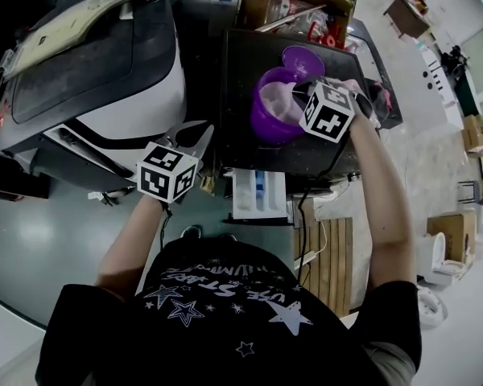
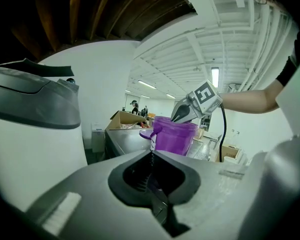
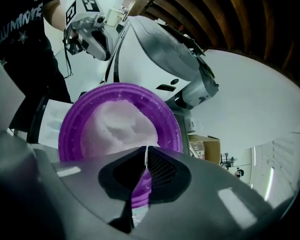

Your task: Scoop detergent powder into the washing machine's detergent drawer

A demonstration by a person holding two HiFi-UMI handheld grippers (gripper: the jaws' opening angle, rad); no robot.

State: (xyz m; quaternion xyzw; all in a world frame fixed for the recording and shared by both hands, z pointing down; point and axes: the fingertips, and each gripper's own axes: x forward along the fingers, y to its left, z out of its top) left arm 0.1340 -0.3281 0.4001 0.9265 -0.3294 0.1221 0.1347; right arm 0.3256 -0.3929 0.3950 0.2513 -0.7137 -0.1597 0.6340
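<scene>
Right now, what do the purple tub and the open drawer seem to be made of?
Purple tub: probably plastic, smooth and slightly translucent; light glows through its wall. Drawer: likely moulded white plastic with a blue part inside; finish too small to judge.

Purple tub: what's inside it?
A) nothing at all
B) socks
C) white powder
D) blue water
C: the right gripper view looks straight down into the tub, and a heap of white powder fills the middle of it.
</scene>
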